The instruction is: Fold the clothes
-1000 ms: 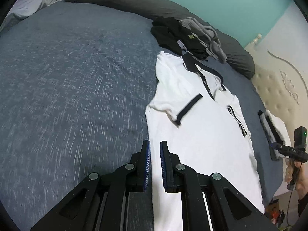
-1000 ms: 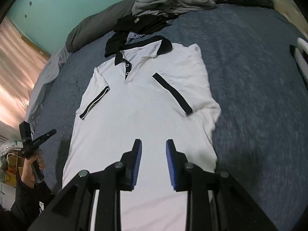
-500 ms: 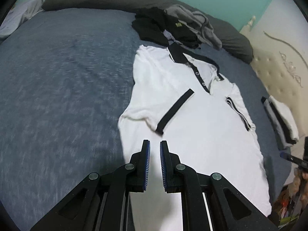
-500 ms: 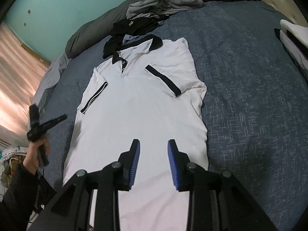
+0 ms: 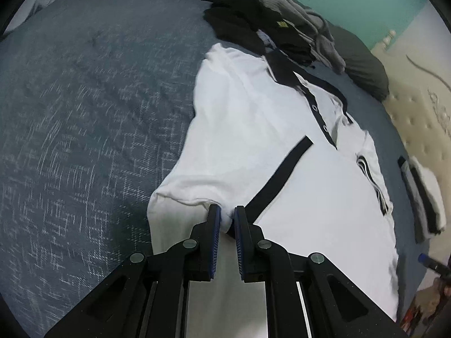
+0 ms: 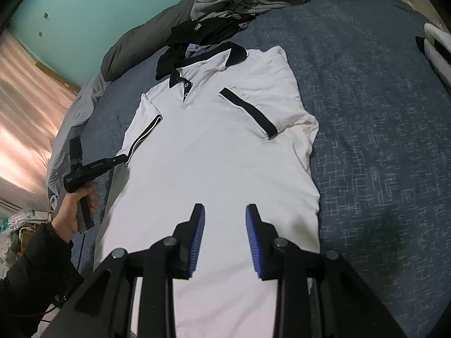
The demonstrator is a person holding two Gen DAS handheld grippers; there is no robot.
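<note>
A white polo shirt [image 5: 282, 169] with a black collar and black sleeve bands lies face up on the blue bedspread [image 5: 84, 112]. My left gripper [image 5: 227, 215] is low at the bottom corner of the shirt's left sleeve, beside the black band. Its jaws leave only a narrow slit, and white cloth shows through it. In the right wrist view the same left gripper [image 6: 122, 158], held by a hand [image 6: 74, 211], touches that sleeve's cuff. My right gripper [image 6: 225, 211] hovers open over the lower body of the shirt [image 6: 220, 155] with nothing between its pads.
A heap of black and grey clothes [image 6: 234, 0] lies beyond the collar, against dark grey pillows [image 6: 135, 42]. A folded white and black garment [image 5: 422, 197] rests near the beige headboard [image 5: 422, 98]. Bare bedspread [image 6: 380, 140] stretches to the shirt's right.
My left gripper has come forward and down from beside the shirt to the sleeve corner, its jaws just as narrow. My right gripper has hardly moved and stays open.
</note>
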